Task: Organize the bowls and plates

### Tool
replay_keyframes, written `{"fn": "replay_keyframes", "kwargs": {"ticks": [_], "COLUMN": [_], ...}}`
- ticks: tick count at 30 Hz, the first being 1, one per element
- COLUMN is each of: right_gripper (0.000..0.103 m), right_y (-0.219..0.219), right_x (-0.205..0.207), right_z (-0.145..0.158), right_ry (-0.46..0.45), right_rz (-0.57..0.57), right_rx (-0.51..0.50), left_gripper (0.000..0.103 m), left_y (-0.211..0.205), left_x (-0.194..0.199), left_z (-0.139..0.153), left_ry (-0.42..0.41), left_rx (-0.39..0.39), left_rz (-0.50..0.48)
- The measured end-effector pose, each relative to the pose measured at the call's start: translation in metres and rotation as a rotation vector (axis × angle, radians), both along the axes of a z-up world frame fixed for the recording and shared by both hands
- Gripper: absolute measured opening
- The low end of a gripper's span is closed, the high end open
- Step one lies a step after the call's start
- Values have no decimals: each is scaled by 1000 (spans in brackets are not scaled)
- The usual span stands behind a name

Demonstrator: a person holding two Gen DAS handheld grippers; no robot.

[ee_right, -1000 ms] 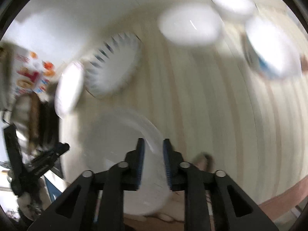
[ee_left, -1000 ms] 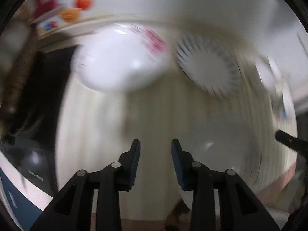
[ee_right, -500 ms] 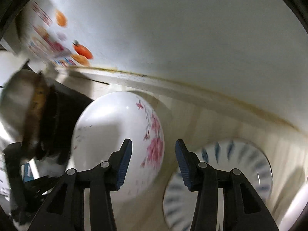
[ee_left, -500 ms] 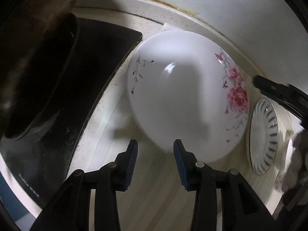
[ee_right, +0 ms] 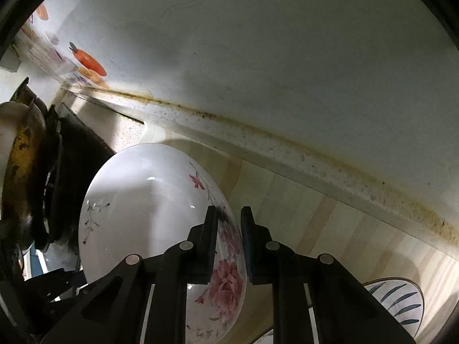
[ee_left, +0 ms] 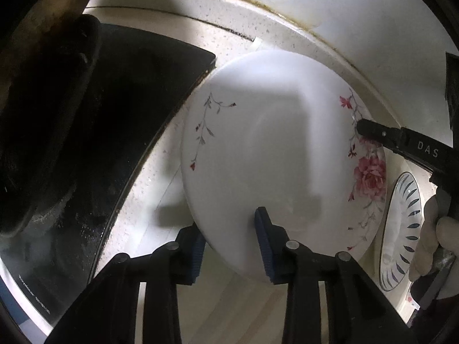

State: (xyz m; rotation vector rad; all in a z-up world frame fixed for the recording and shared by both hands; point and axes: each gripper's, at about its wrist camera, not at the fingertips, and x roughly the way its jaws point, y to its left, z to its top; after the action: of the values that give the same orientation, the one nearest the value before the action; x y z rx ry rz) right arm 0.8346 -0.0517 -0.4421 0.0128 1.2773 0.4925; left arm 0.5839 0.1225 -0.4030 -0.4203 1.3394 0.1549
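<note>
Floral plate (ee_left: 275, 154) straddled at opposite rims by left gripper (ee_left: 229, 246) and right gripper (ee_right: 228, 243), both parted, neither clamped; flanked by black stovetop (ee_left: 120, 109) and blue-striped plate (ee_left: 401, 229)

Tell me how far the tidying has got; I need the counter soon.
Nothing looks stacked yet. In hand: both tools straddle the rim of the large white floral-patterned plate, the left tool at its near edge, the right tool over the pink flowers; neither has visibly closed, and the plate seems still on the pale wood-look counter. Left: the white plate with blue leaf strokes lies separately beside it.
</note>
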Motion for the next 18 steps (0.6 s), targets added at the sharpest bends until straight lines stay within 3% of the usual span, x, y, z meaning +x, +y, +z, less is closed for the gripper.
{"fn": "replay_keyframes", "kwargs": {"ticks": [7,18], "right_gripper": [13,13], "right_y": [-11,-55], "right_x": [-14,-57], "right_z": [2,37], "right_ry": [-2,-22], "right_rz": [-13,-94], "right_rx": [32,109], "left_gripper": [28,29], "left_y": [-4,-5], "left_x": [-7,-18], "left_z": [15,41], "left_ry": [-43,-72], "left_rx": [34,4], "left_rz": [-20,-84]}}
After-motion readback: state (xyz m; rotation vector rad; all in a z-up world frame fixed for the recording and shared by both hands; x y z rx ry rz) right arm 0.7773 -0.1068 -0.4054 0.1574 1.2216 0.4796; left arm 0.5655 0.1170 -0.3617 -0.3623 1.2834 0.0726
